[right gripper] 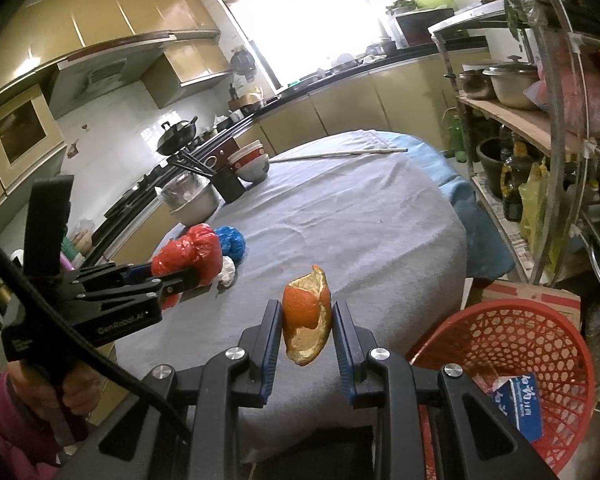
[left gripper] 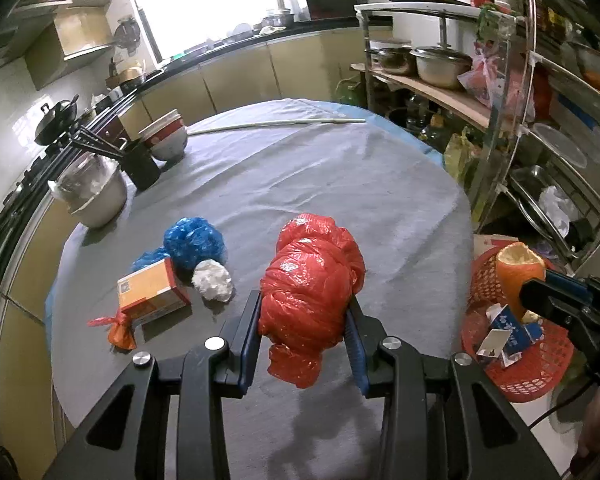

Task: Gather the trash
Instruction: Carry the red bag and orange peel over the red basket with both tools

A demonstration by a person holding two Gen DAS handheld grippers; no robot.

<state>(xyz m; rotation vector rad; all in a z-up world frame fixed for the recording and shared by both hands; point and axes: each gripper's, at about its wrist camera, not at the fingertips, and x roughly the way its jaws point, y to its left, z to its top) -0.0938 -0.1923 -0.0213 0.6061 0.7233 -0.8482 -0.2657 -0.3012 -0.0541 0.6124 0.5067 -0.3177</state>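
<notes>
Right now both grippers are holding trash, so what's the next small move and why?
Probably carry the right gripper over the red basket and open it there. It is shut on the orange peel, which seems to hang just short of the rim, and the basket already holds a blue carton. The left gripper's red bag can follow.

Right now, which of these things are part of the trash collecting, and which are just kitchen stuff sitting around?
Part of the job:
- red plastic bag, held in the left gripper
- orange peel, held in the right gripper
- red basket
- blue bag, white wad, orange box

Just lying about:
- stacked bowls
- steel pot
- chopstick holder
</notes>
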